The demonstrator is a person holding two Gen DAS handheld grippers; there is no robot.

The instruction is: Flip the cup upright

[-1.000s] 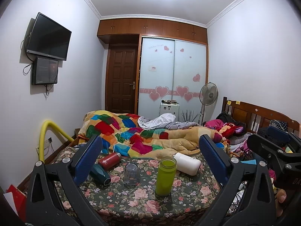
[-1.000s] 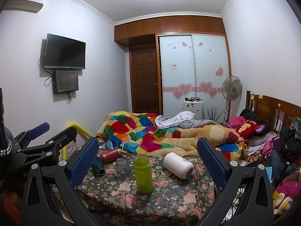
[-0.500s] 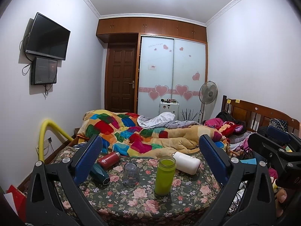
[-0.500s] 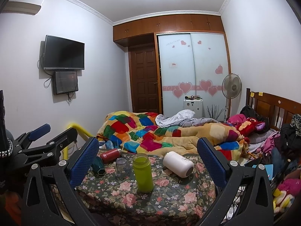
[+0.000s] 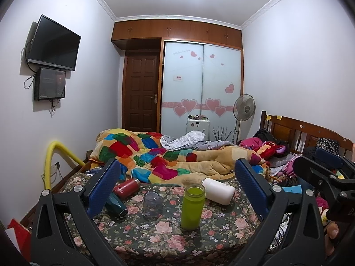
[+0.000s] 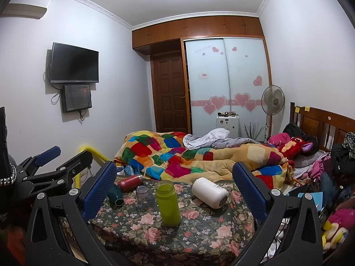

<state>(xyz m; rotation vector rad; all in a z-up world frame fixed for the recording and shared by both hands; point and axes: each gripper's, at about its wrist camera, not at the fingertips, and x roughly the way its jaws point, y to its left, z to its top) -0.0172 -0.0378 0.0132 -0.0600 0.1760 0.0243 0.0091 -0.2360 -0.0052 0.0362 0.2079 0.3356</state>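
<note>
On the floral-cloth table (image 5: 168,237) a clear glass cup (image 5: 152,204) stands mouth down; it also shows in the right wrist view (image 6: 144,196). A green bottle (image 5: 192,206) stands upright beside it (image 6: 168,202). A white cup (image 5: 218,191) lies on its side at the back right (image 6: 209,192). A red bottle (image 5: 126,185) and a dark teal cup (image 5: 116,204) lie on their sides at the left. My left gripper (image 5: 177,188) is open and empty, held back from the table. My right gripper (image 6: 175,184) is open and empty too.
A bed with a colourful quilt (image 5: 168,157) lies right behind the table. A yellow rail (image 5: 55,155) stands at the left. Clothes and toys (image 6: 321,168) pile up at the right by the wooden headboard. A fan (image 5: 244,108) stands by the wardrobe.
Both views have shifted only slightly, the table sitting a touch lower in view. Nothing on the table has moved and both grippers stay open.
</note>
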